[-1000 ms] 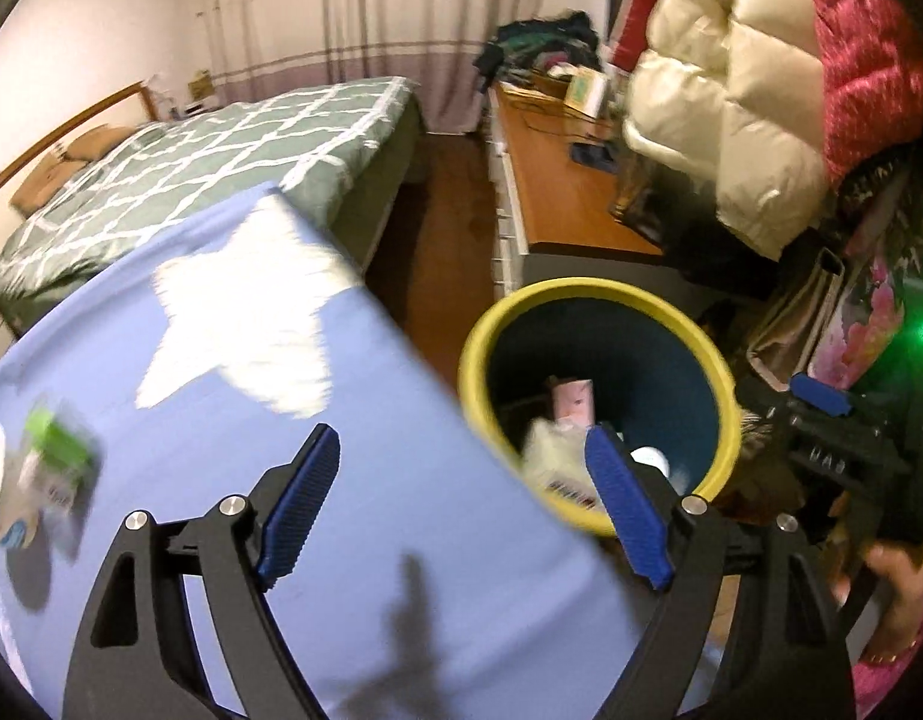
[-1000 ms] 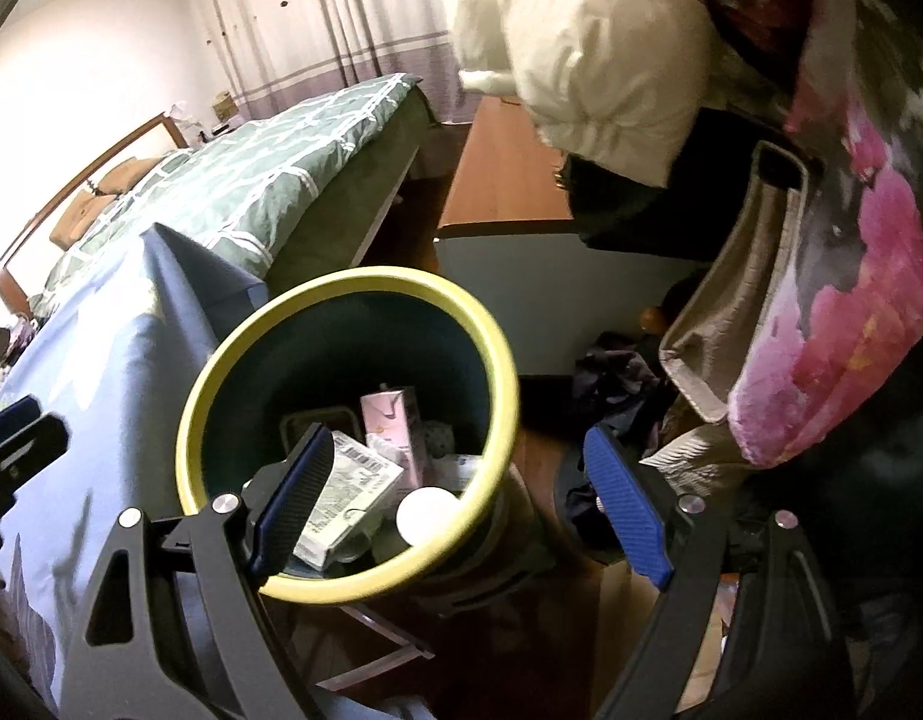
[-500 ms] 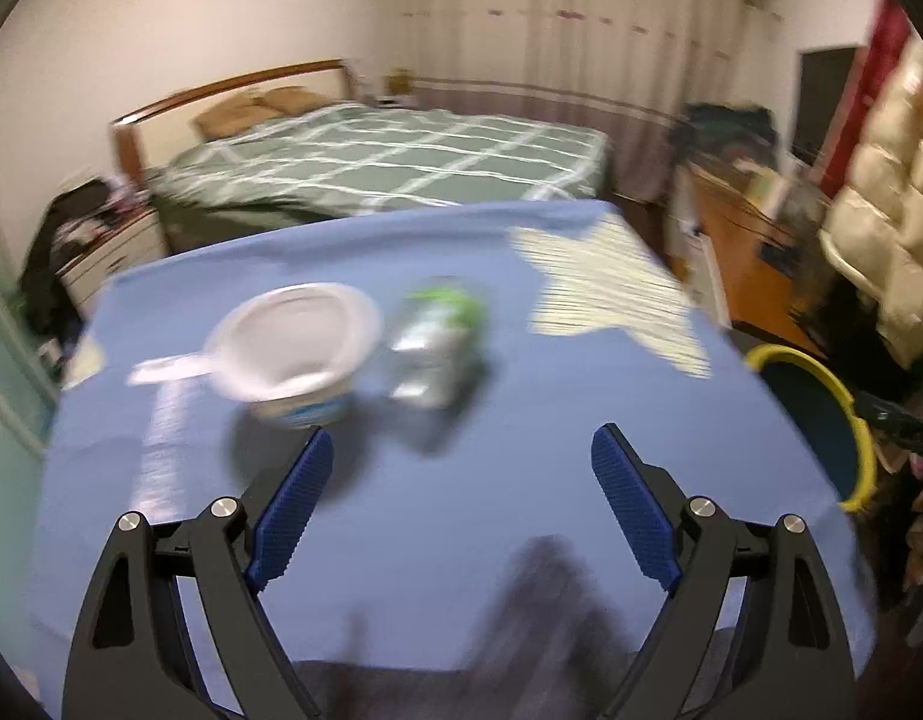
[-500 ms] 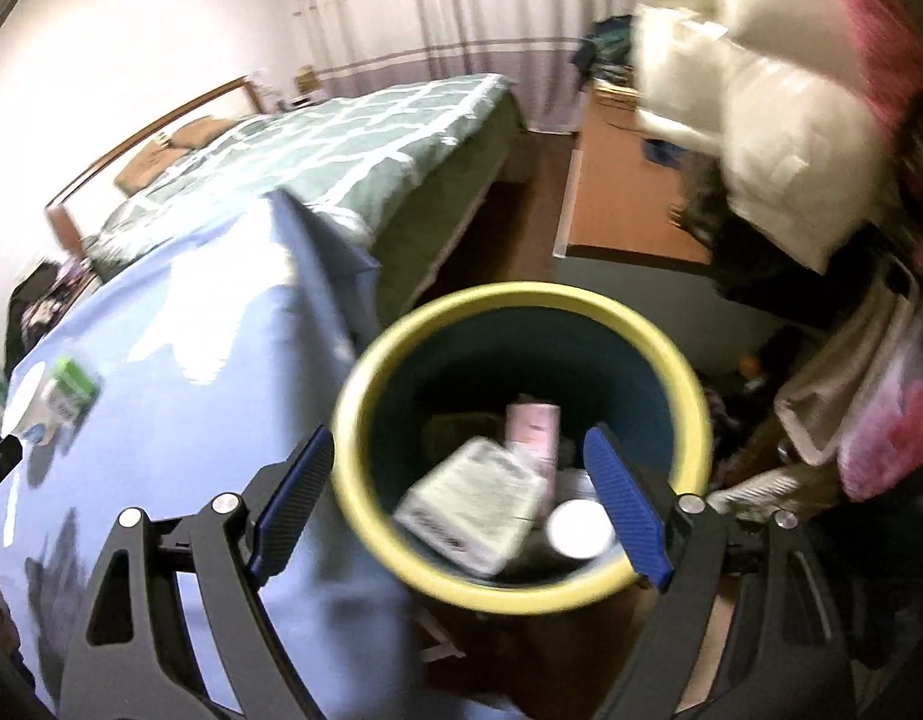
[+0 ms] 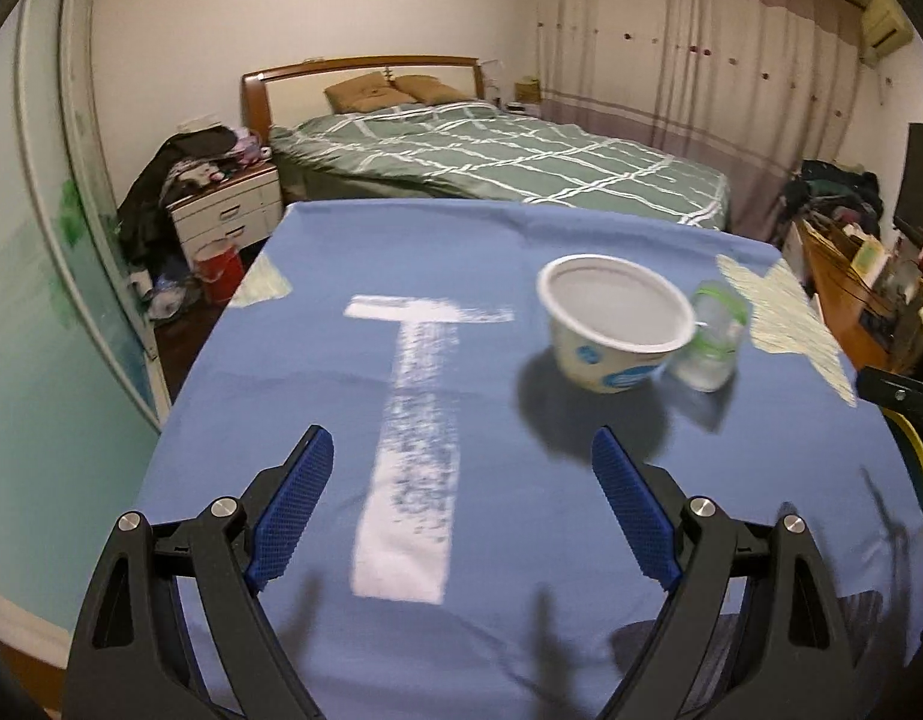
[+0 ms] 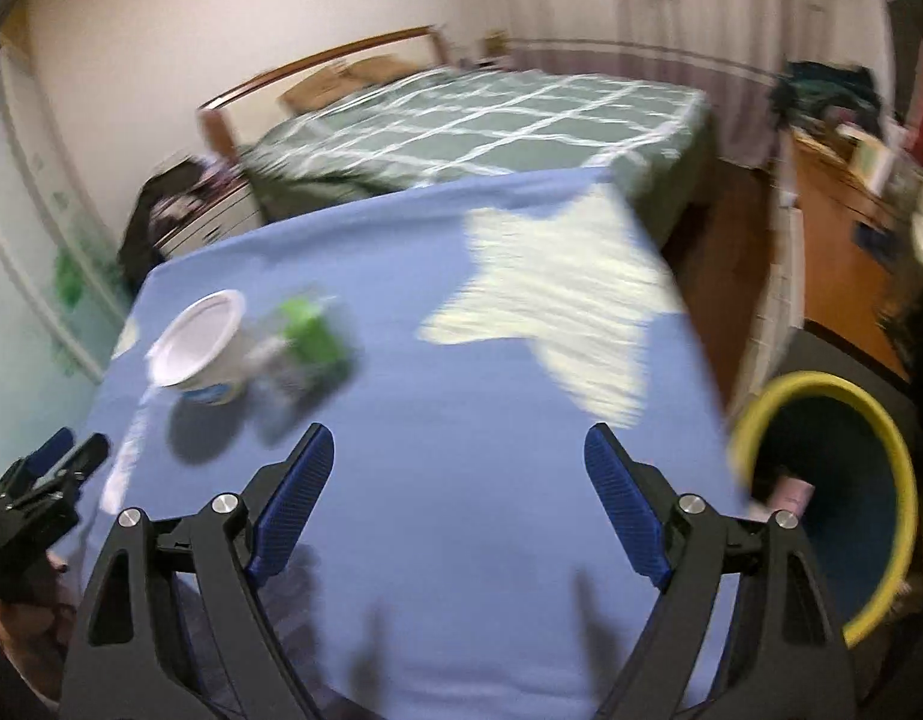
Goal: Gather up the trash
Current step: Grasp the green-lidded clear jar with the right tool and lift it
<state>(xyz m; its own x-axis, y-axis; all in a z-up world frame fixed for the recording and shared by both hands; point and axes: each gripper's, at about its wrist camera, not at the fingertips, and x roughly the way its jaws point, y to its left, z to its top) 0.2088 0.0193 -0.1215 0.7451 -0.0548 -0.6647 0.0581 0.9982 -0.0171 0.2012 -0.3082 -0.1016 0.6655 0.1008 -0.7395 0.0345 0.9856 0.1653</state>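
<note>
Bottle blurs beside cup; bin partly cropped.

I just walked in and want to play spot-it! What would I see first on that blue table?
First you'd spot the white paper bowl standing on the blue tablecloth, with a clear plastic bottle with a green label right beside it. Next come the big white T painted across the middle of the cloth and the yellow-rimmed trash bin on the floor past the table's right edge.
</note>
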